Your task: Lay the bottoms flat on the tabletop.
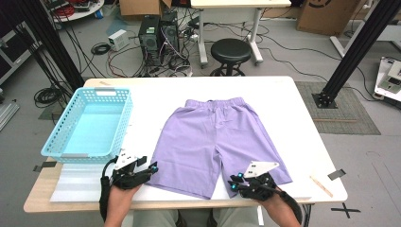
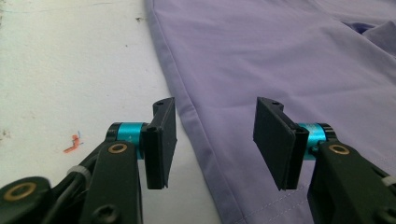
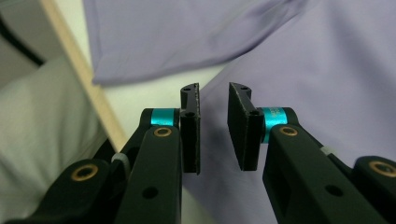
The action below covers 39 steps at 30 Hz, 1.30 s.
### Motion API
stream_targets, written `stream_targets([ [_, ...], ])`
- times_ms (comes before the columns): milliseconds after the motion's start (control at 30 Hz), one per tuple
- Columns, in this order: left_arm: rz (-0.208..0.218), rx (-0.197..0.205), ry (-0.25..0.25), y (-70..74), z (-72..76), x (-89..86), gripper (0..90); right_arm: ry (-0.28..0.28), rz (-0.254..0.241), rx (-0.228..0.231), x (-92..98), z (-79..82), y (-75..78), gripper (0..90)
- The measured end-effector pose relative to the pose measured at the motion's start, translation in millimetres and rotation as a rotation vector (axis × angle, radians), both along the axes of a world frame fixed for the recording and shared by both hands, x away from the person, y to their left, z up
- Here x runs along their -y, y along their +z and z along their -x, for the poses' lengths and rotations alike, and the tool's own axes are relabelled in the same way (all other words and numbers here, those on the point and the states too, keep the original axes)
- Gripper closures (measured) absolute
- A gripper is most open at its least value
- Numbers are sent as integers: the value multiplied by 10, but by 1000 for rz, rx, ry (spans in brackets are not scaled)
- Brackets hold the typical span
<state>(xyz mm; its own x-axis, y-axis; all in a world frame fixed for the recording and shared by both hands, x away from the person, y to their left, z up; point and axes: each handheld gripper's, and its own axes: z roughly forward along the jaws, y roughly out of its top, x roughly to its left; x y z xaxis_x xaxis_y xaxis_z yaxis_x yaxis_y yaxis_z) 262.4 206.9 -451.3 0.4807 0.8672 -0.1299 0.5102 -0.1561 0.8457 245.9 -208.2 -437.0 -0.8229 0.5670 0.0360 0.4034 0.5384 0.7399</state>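
At the near edge of the white table (image 1: 293,123), the left gripper (image 1: 152,166) hovers at the left leg's outer hem of the purple shorts (image 1: 220,142), jaws wide apart with nothing between them. The right gripper (image 1: 232,182) sits over the right leg's hem, jaws narrowly parted and gripping nothing. The shorts lie flat mid-table, waistband far. A blue basket (image 1: 90,124) stands far left.
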Motion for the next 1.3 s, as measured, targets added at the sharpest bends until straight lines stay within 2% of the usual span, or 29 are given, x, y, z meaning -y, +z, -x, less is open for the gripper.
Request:
stream_targets([
  [33,0,0,0,0,0,0,491,0,0,0,0,0,0,757],
  [67,2,1,-1,1,-1,5,491,-57,3,47,100,19,44,758],
  [133,3,4,0,6,-1,4,491,-111,7,53,220,29,57,766],
  [167,4,3,-2,7,-4,2,491,-133,10,42,279,31,47,798],
  [233,6,-1,0,6,-8,2,491,-131,7,31,328,35,29,803],
  [300,6,-9,4,4,-19,0,491,-86,-21,-27,377,56,-34,807],
  [367,12,-7,8,2,-20,-1,491,-66,-6,-28,334,71,-66,783],
  [400,14,-9,6,4,-20,-3,491,-69,3,-26,305,65,-80,741],
  [500,15,-8,7,7,-16,-10,491,-76,-4,-28,259,32,-91,738],
  [533,21,-6,6,10,-15,-15,491,-50,0,-43,198,9,-90,770],
  [567,22,-3,9,12,-17,-16,491,-29,28,-56,163,8,-92,800],
  [600,26,-3,9,15,-18,-17,491,-23,52,-45,138,24,-89,825],
  [667,25,0,6,21,-22,-21,491,12,72,-71,144,37,-56,871],
  [767,28,6,5,30,-23,-25,491,40,86,-103,228,70,-23,875],
  [833,28,10,7,35,-22,-34,491,37,113,-113,307,86,4,848],
  [867,29,10,10,36,-21,-40,491,20,100,-105,362,94,19,817],
  [900,29,11,11,34,-22,-47,491,-4,60,-103,431,96,38,787],
  [967,30,10,14,31,-22,-51,491,-83,8,-69,568,100,77,766],
  [1033,33,9,18,22,-25,-56,491,-195,-1,-33,709,82,94,697],
  [1100,35,6,17,23,-27,-57,491,-337,34,2,842,55,82,637],
  [1133,34,5,17,23,-28,-54,491,-375,40,4,902,38,65,616],
  [1200,32,4,19,23,-31,-52,491,-394,46,-3,965,10,15,602],
  [1233,32,4,19,23,-31,-52,491,-366,35,-15,964,7,-6,602],
  [1300,34,4,18,22,-30,-53,491,-285,-28,-14,923,32,-16,604],
])
